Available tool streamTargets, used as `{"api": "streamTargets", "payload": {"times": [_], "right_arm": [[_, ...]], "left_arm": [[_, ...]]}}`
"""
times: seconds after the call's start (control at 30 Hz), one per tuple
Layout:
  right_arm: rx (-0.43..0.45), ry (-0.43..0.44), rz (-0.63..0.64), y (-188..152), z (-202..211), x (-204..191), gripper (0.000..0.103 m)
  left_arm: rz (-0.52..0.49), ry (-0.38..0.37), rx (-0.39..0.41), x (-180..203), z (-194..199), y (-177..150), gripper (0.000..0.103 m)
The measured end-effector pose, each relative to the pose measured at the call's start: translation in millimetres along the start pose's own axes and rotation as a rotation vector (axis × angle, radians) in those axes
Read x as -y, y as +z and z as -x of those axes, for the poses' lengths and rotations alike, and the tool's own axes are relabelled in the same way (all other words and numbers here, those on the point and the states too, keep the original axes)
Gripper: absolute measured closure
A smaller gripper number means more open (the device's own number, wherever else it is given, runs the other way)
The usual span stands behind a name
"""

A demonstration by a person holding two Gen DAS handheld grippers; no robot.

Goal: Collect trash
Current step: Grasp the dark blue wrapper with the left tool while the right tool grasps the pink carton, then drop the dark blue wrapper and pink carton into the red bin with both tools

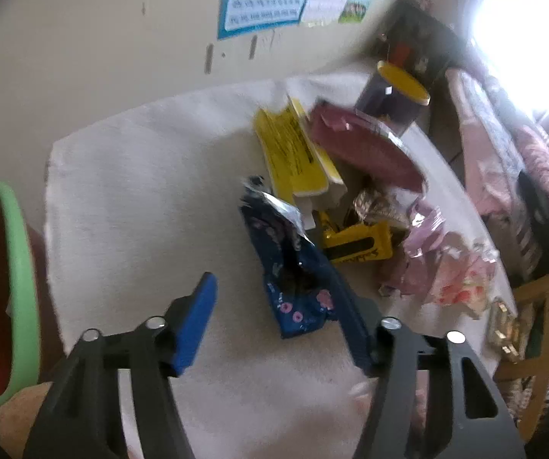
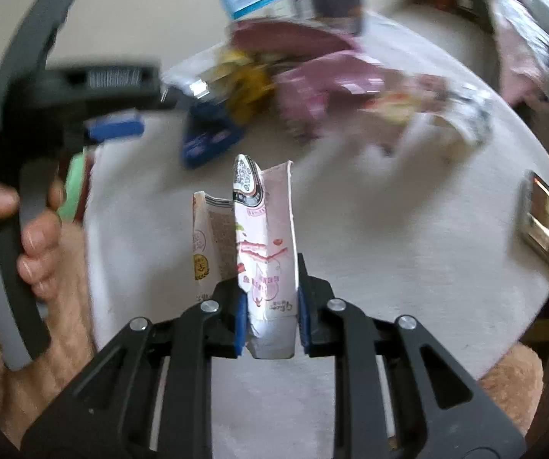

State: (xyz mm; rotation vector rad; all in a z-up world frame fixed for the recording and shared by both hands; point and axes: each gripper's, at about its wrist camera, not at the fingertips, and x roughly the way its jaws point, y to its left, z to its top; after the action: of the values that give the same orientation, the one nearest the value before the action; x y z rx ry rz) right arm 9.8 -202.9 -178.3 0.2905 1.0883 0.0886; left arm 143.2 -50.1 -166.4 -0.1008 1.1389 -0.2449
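Your round table under its white cloth (image 1: 129, 176) carries a heap of wrappers. You're mid-collection: the green-rimmed red bin (image 1: 14, 267) waits left. Your right gripper (image 2: 270, 313) clamps a flattened pink-and-white carton (image 2: 266, 252); bin it next. Your left gripper (image 1: 274, 321) gapes half-wide, empty, straddling the crumpled dark-blue flowered wrapper (image 1: 293, 283).

Beyond my table (image 1: 129, 199), draped in a white cloth, I see a plain beige wall (image 1: 94, 38) with a blue-bordered poster (image 1: 266, 4), a glaring bright window (image 1: 527, 30) at right and pink patterned bedding (image 1: 504, 153) beneath it.
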Motion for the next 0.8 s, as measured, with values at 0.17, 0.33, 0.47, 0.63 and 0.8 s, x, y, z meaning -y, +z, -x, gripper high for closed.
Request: {"api": "streamTargets", "payload": {"times": [0.17, 0.33, 0.47, 0.63, 0.8], "right_arm": [[0.016, 0.013, -0.044, -5, 6, 17, 0.082], [0.022, 0.028, -0.041, 0, 6, 15, 0.082], [0.018, 0.036, -0.049, 0, -1, 17, 0.082], [0.023, 0.038, -0.052, 2, -2, 16, 0.082], [0.029, 0.033, -0.048, 0, 0, 14, 0.082]], "left_arm": [[0.017, 0.046, -0.026, 5, -29, 10, 0.047], [0.054, 0.062, -0.066, 1, -50, 15, 0.046], [0.047, 0.069, -0.044, 3, -49, 13, 0.057], [0.016, 0.067, -0.034, 6, -40, 7, 0.083], [0.014, 0.064, 0.056, -5, 0, -7, 0.088]]}}
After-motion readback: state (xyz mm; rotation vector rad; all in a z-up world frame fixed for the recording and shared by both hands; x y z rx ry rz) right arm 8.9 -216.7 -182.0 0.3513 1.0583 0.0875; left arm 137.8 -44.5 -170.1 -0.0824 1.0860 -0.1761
